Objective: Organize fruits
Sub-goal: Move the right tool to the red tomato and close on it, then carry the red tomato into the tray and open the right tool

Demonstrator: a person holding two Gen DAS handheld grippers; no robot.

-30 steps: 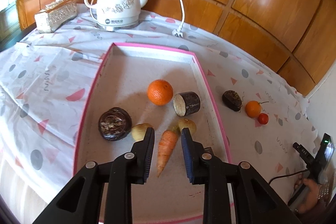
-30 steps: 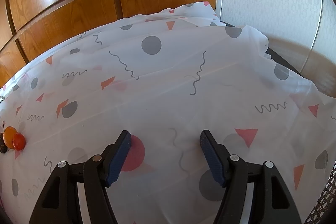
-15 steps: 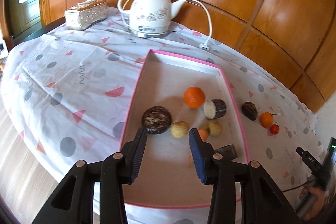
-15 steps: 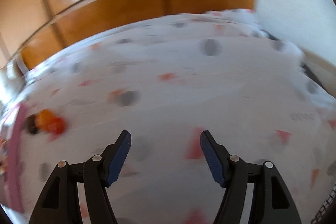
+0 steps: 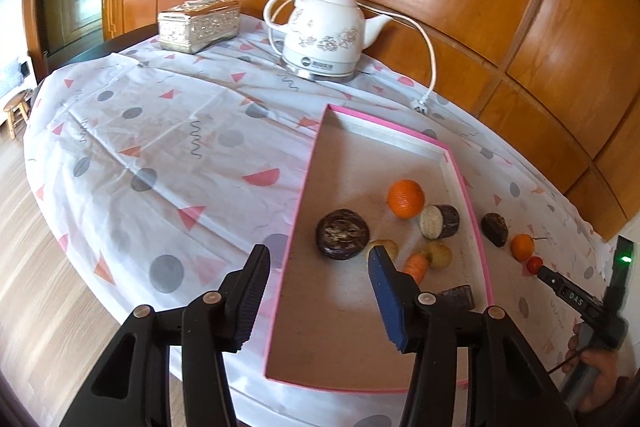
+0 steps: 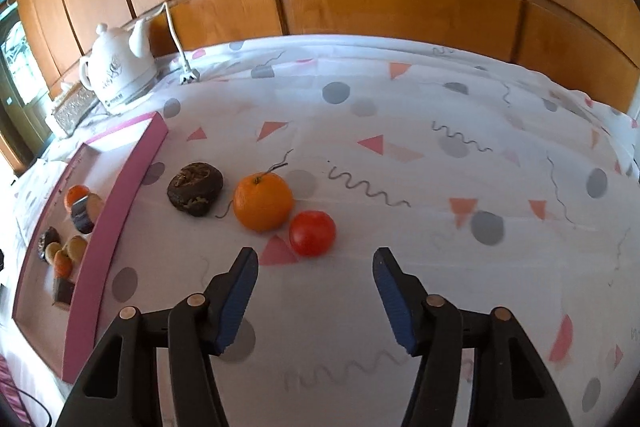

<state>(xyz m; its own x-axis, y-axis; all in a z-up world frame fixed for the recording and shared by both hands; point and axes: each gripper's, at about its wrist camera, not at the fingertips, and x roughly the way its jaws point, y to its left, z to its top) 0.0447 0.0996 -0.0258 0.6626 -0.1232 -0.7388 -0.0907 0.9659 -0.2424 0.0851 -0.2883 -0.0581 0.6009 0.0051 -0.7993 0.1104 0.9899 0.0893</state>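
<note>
— Going left to right, what is seen?
— Left tongs (image 5: 318, 275) are held apart, empty, over the pink tray's (image 5: 476, 247) near edge; an orange (image 5: 405, 198) lies inside.
— And right?
— Right tongs (image 6: 314, 281) are spread, empty; tangerine (image 6: 263, 201) and tomato (image 6: 312, 233) lie beside the tray on the table (image 6: 440, 227).

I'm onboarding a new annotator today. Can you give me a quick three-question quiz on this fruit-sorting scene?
1. True or false: the right gripper holds the red tomato.
2. How many items lie on the tablecloth outside the pink tray? A) one B) three C) five
3. Fill in: the left gripper is open and ____.

Key: 1 false, it is open and the tomato lies ahead of it; 2 B: dark fruit, orange, tomato; 3 empty.
</note>
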